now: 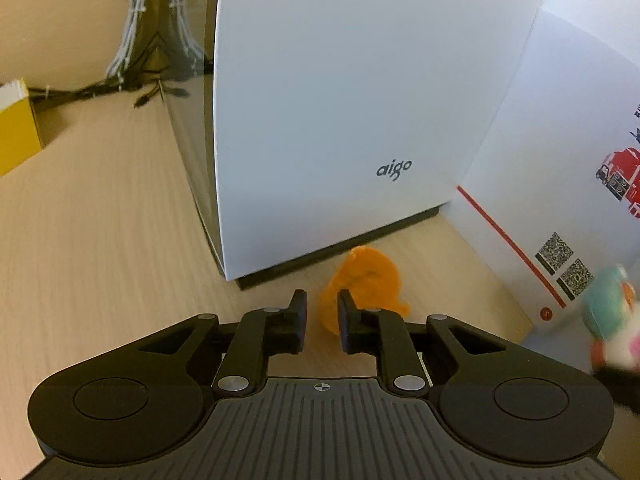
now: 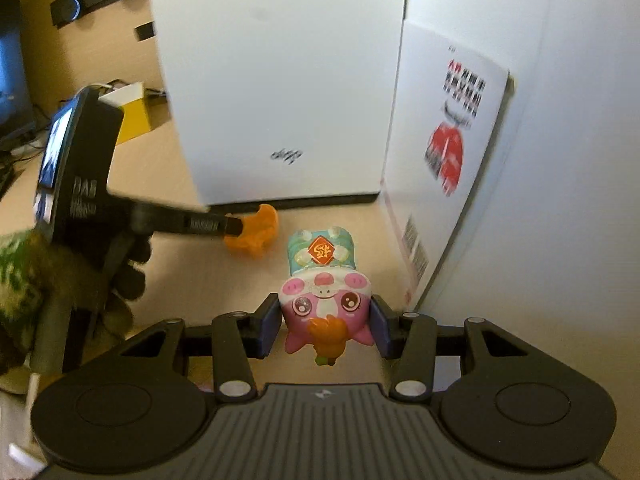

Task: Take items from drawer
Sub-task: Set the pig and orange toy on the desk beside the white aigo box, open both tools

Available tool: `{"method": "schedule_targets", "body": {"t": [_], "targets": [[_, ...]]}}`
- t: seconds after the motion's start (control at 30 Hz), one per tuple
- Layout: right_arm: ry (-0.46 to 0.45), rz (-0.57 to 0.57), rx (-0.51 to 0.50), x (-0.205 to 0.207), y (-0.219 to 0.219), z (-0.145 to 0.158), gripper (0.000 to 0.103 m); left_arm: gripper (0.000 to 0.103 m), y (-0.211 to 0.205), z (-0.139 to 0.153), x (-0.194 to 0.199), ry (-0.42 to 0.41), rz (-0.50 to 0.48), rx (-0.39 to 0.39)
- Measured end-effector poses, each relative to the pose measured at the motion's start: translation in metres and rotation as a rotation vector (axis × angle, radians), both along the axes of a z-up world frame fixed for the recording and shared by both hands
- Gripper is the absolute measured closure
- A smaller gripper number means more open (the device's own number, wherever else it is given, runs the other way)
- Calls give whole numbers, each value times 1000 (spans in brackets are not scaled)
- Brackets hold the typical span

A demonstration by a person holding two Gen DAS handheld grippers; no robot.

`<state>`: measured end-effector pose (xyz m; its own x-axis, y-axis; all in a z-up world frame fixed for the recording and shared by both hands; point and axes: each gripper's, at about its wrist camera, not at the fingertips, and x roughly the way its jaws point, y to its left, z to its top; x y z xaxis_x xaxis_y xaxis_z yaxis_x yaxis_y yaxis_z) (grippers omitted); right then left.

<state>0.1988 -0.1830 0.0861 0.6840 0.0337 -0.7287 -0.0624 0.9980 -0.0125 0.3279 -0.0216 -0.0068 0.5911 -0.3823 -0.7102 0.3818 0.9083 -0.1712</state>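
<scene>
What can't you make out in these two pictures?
- The drawer: in neither view.
- Orange toy: left wrist view, partly behind the left tool; shape unclear.
- Pig toy: left view, blurred, cut by the right edge.
- Poster: right view, text blurred.
- Person: only a gloved hand.

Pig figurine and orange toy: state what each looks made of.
Pig figurine: likely hard glossy plastic or vinyl; sharp painted details, highlights on the eyes. Orange toy: probably soft matte rubber or foam, with rounded folds and no glare; blur leaves it uncertain.
</scene>
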Motion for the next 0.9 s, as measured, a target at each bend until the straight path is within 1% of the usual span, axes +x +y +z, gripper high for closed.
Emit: {"method": "schedule_targets", "body": {"t": [0.1,0.13,0.23,0.33,0.4,0.47,0.53,0.6,0.63,0.7,0.83,0.9], "targets": [[4,12,-1,19,2,-7,56,85,16,10,-8,-45,39,-71],[5,19,3,28,3,-10,56,85,23,15,-12,-66,47,-80],[2,32,14,57,5,-20,56,85,50,31,-31,-122,76,-81],[13,28,15,85,9,-33,56,85,80,39,-57,-135,91,-75],[36,27,14,101,10,-44,56,85,98,38,-73,-116,95,-60],[64,27,13,112,11,-55,56,85,113,32,-89,-79,89,-40],[87,32,25,119,10,-64,56,85,122,25,-103,-37,71,-3],[88,31,31,119,8,-65,53,85,129,14,-116,3,38,42],[84,32,33,117,7,-63,51,85,130,8,-122,23,14,67],[60,24,34,110,4,-56,40,85,130,-3,-131,53,-27,114],[0,42,31,87,1,-35,35,85,136,-18,-144,114,-95,188],[-19,60,18,69,2,-27,30,85,134,-24,-146,128,-133,221]]}}
